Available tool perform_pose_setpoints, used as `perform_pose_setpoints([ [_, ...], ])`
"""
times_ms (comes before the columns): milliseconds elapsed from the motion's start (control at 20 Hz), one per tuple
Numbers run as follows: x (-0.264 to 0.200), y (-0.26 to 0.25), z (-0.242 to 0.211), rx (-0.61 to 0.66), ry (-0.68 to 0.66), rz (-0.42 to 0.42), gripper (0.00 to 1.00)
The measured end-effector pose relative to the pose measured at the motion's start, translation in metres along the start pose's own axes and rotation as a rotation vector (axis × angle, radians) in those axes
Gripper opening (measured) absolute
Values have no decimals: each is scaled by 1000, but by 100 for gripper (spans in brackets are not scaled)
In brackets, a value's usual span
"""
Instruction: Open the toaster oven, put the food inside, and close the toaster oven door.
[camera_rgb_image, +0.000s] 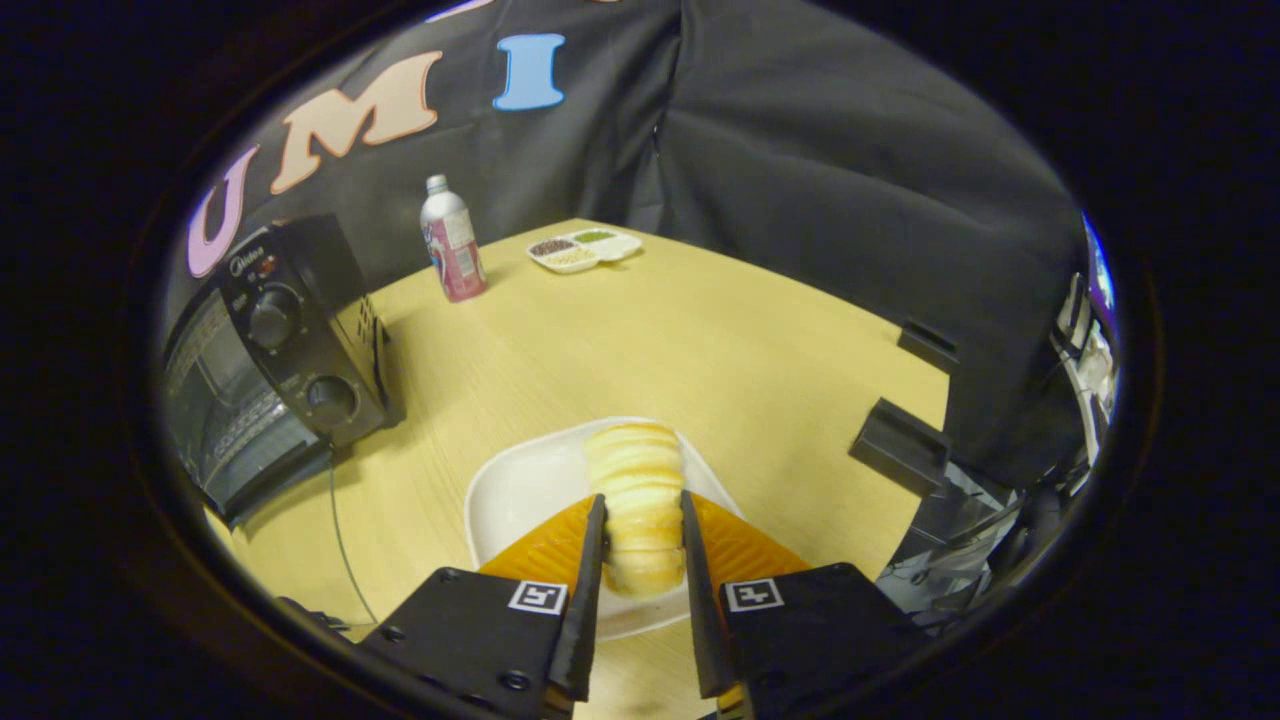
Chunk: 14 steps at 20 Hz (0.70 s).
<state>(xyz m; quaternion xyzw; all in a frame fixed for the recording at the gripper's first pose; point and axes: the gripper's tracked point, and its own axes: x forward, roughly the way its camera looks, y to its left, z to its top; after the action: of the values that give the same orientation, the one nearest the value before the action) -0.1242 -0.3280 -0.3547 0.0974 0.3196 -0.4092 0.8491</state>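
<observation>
Gripper view: tool (642, 520) clenched on pale ridged pastry (636, 480) over white plate (520, 490).

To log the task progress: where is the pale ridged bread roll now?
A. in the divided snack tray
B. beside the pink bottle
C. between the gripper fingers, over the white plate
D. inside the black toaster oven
C: the pale ridged bread roll sits between both fingers of the gripper, above the white plate.
</observation>
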Motion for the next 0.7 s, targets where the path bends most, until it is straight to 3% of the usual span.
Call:
perform_pose_setpoints([
  [300,-48,39,17,78,-62,90,43],
  [700,-107,145,0,94,-69,280,42],
])
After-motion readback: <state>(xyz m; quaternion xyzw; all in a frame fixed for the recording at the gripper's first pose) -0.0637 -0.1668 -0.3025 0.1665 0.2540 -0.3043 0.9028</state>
